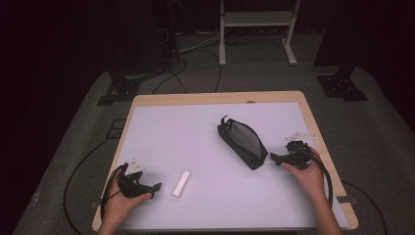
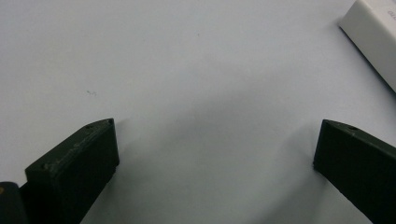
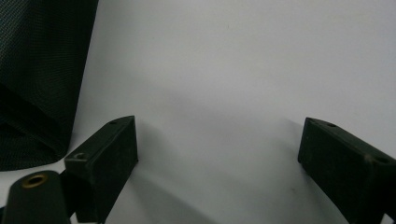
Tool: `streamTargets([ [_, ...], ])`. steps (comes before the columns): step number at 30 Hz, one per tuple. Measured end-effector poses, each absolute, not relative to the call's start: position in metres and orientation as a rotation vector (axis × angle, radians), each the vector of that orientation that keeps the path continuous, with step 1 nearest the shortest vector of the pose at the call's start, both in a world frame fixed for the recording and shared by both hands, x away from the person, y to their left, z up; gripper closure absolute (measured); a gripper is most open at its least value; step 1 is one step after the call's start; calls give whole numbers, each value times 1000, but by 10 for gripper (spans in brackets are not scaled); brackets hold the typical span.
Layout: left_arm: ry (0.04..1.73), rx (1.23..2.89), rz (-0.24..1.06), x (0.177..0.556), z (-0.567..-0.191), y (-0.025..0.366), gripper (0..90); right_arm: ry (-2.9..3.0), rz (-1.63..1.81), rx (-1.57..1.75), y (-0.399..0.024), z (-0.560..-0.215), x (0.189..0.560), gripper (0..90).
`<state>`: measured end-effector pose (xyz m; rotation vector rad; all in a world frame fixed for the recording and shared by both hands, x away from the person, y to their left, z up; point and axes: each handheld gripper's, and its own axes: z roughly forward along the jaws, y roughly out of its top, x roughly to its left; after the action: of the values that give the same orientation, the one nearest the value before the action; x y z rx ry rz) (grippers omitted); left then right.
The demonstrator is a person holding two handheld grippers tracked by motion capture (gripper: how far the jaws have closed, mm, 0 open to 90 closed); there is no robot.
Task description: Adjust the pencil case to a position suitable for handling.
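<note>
Our left gripper point(image 1: 155, 186) and right gripper point(image 1: 274, 158) both rest spread and empty. The soft mesh pouch point(image 1: 243, 142) lies just left of the right gripper; the small white box point(image 1: 181, 183), light and rigid we judge, suits pinching across its long sides.

A pouch point(image 1: 243, 142) lies on the surface point(image 1: 186, 132), right of centre. A stick point(image 1: 180, 184) lies near the front edge, left of centre. The left gripper point(image 1: 157, 186) rests just left of the stick. The right gripper point(image 1: 273, 157) rests just right of the pouch's near end.
</note>
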<state>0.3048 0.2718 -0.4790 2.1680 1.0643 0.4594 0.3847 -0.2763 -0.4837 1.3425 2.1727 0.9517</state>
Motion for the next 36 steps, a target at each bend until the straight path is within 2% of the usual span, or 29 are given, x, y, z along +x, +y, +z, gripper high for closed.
streamTargets([
  [27, 1066, 2167, 462, 305, -479, 272, 0, 2191, 932, 1352, -276, -481, 386, 136],
  [29, 1065, 2167, 463, 305, -479, 272, 0, 2195, 931, 1354, -276, -480, 386, 152],
  [31, 1066, 2167, 463, 305, -479, 272, 0, 2200, 919, 1356, -277, -477, 386, 226],
  [36, 1064, 2167, 464, 304, -479, 272, 0, 2186, 937, 1380, -281, -473, 384, 269],
])
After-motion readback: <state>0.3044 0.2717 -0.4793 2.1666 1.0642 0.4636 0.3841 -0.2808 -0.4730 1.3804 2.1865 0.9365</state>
